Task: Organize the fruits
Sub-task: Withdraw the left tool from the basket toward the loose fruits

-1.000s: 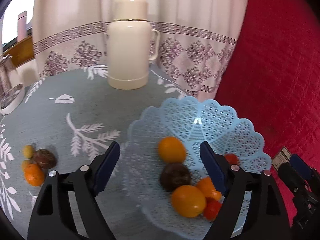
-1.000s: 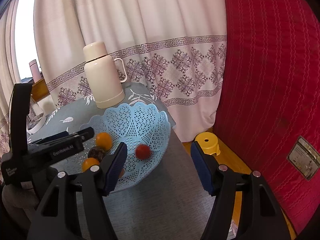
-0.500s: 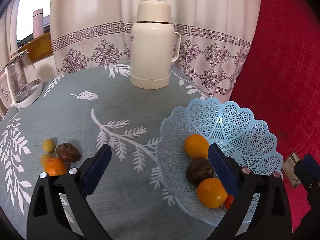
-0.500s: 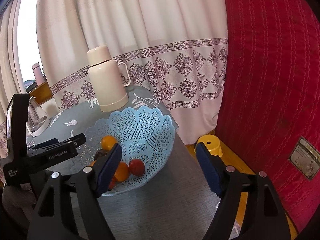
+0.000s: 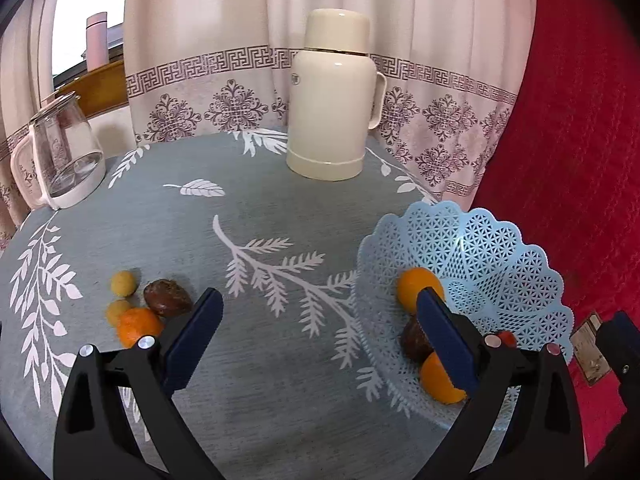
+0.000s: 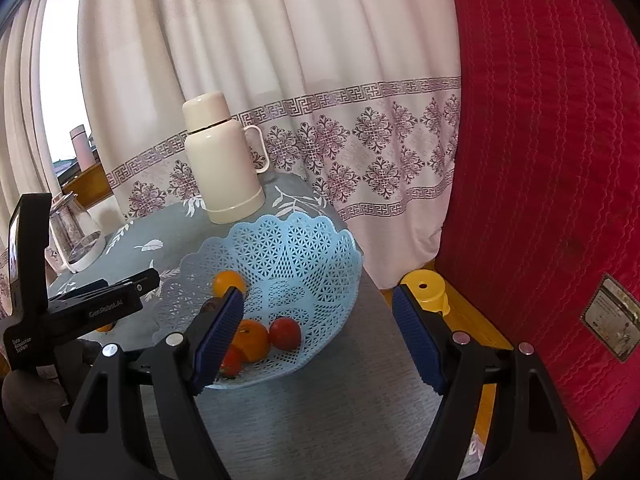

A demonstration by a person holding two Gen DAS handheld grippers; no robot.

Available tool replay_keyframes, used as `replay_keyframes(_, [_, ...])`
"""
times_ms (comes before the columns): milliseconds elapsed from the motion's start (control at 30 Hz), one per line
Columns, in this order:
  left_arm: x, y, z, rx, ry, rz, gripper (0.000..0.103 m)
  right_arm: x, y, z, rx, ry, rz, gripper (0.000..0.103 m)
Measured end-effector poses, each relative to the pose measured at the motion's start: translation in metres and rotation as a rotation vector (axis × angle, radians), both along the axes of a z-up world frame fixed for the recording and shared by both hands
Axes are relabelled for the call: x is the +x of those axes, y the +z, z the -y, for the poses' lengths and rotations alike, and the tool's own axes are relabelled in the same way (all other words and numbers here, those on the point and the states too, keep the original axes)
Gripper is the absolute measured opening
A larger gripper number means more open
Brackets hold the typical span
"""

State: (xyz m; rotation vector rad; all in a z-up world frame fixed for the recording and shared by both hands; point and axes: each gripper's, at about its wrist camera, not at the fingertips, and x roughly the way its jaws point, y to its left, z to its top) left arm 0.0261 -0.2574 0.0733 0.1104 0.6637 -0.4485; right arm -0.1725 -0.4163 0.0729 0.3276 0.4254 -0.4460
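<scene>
Sideways lies the brown fruit (image 5: 167,298).

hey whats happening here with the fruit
A person with two hand-held grippers is sorting fruit into the blue basket. Several pieces already sit in it. Four more lie loose on the table: an orange, a brown fruit and two small yellow ones. Both the left gripper and right gripper are open and empty.
</scene>
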Motion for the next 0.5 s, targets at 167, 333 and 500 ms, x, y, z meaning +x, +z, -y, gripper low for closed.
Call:
replay_keyframes(167, [0.003,0.002,-0.011,-0.011,0.019,0.001,0.099,0.001,0.000,-0.004,0.012,0.018,0.002,0.079])
replay_keyframes(333, [0.004,0.004,-0.022,-0.015,0.041,0.010,0.099,0.002,-0.002,-0.009,0.027,0.043,-0.001,0.079])
replay_keyframes(500, [0.008,0.002,-0.036,-0.019,0.066,0.007,0.099,0.004,-0.003,-0.015,0.024,0.067,-0.005,0.079])
